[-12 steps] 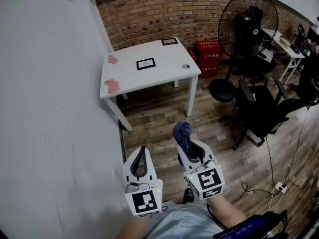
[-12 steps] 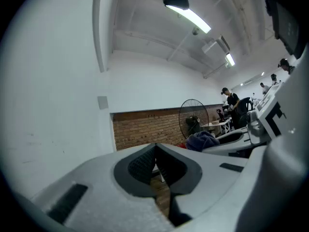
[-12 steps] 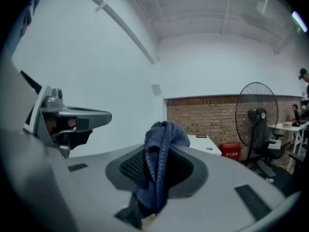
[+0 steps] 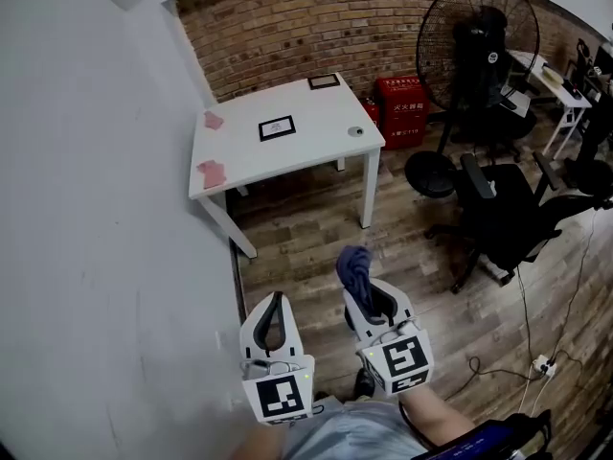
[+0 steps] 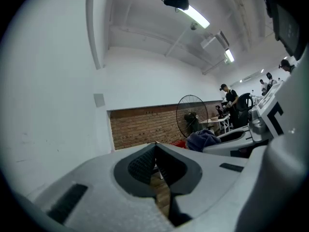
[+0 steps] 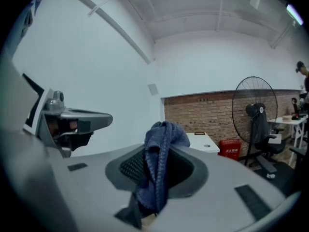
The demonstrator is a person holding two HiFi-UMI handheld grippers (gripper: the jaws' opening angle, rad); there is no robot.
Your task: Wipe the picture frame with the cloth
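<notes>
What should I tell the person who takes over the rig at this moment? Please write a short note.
Left gripper: shut, empty, held low in front of the body.
Right gripper: shut on the blue cloth, which sticks out past the jaw tips.
Things: a picture frame lies flat in the middle of the white table, across the wood floor. A second frame lies at the table's far edge, by the brick wall.
Done: the cloth is in the gripper.
Left: go to the table and wipe the frame. Neither gripper is near a frame yet.
</notes>
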